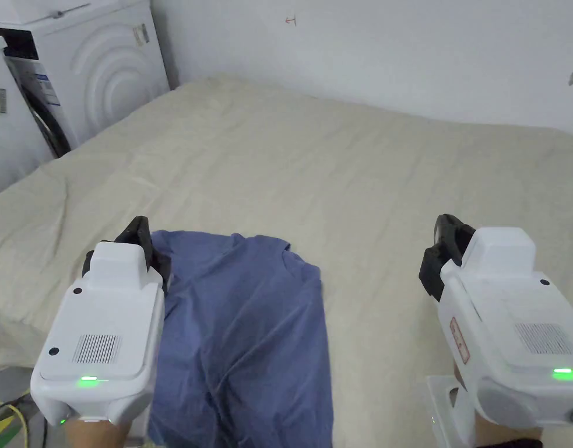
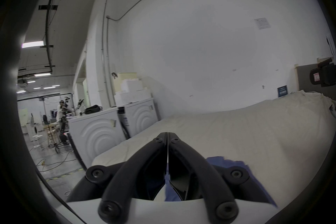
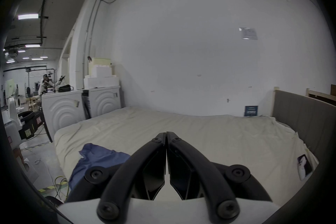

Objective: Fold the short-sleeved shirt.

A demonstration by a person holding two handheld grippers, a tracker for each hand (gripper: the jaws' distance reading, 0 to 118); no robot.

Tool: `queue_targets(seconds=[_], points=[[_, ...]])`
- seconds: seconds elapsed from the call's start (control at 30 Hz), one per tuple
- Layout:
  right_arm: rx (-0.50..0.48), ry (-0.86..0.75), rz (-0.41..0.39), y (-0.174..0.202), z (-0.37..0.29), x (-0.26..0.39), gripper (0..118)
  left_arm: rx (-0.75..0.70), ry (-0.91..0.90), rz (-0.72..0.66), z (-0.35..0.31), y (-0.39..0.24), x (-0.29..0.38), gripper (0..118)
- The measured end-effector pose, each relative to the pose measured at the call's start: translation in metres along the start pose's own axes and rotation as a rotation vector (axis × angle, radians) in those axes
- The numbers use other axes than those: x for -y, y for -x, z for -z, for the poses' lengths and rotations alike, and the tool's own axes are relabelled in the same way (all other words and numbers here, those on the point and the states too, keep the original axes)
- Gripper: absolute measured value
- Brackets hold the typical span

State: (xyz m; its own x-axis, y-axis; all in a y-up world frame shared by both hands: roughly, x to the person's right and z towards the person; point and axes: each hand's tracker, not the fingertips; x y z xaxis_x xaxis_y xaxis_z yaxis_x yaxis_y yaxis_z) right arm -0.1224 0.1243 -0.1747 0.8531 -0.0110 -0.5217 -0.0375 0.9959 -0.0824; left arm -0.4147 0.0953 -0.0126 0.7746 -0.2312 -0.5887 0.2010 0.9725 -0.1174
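A blue short-sleeved shirt [image 1: 250, 315] lies crumpled lengthwise on the beige bed [image 1: 337, 163], its lower part running over the near edge. My left gripper [image 1: 140, 224] hovers at the shirt's upper left corner. In the left gripper view its jaws [image 2: 167, 134] are closed together with nothing between the tips, and the shirt [image 2: 227, 162] lies just below and to the right. My right gripper [image 1: 448, 224] hangs over bare sheet well right of the shirt. Its jaws [image 3: 166, 133] are shut and empty, with the shirt [image 3: 98, 155] off to the left.
Two white washing machines [image 1: 98, 70] stand at the bed's left side. A white wall runs behind the bed and a grey headboard [image 3: 300, 115] closes its right end. A small dark device [image 3: 305, 168] lies on the sheet near there. Cables [image 1: 5, 414] trail on the floor.
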Motion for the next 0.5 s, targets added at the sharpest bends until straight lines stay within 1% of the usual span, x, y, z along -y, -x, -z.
queue_targets(seconds=[0.2,0.33,0.5], points=[[-0.076,0.009,-0.006,0.029,0.006,0.002,0,-0.082,0.019,0.0,-0.015,0.035,0.008,4],[-0.11,0.014,-0.008,0.037,0.008,0.004,0,-0.122,0.025,-0.01,-0.022,0.047,0.013,4],[-0.125,0.013,-0.022,0.036,0.009,0.008,0,-0.129,0.039,-0.018,-0.023,0.049,0.015,4]])
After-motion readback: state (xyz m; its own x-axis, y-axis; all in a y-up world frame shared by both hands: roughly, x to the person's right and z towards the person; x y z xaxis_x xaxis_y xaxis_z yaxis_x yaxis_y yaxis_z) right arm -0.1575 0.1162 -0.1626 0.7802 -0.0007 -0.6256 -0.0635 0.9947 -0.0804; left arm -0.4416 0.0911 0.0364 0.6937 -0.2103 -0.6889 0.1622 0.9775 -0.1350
